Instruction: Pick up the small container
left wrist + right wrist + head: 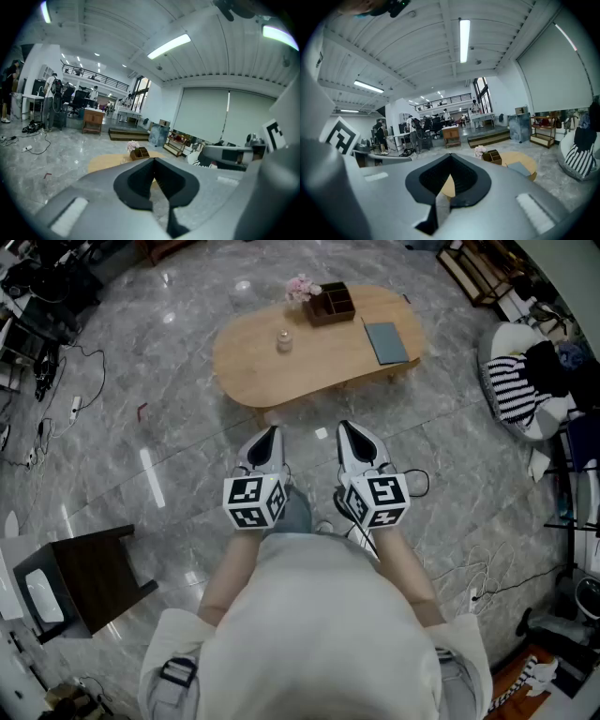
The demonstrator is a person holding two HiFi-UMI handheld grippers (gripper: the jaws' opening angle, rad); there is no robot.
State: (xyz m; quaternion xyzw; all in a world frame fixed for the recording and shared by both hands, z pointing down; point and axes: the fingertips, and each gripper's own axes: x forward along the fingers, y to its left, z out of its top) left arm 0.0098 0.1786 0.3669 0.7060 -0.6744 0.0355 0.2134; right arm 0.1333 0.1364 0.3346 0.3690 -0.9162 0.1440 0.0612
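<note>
The small container (284, 340), a clear glass jar, stands on the left half of an oval wooden table (253, 367) far ahead of me. On that table are also a brown organiser box (330, 304), pink flowers (302, 287) and a grey-blue notebook (385, 341). My left gripper (272, 431) and right gripper (343, 427) are side by side over the floor, well short of the table, both shut with nothing in them. The left gripper view has the shut jaws (154, 160) before the table (104, 162). Beyond the shut jaws (451, 156) of the right gripper view lies the table (524, 164).
A dark side table (89, 577) stands at the lower left. At the right a white beanbag (511, 345) carries a striped cloth (511, 385). Cables (469, 582) trail over the grey marble floor. People stand at desks (49, 101) far off.
</note>
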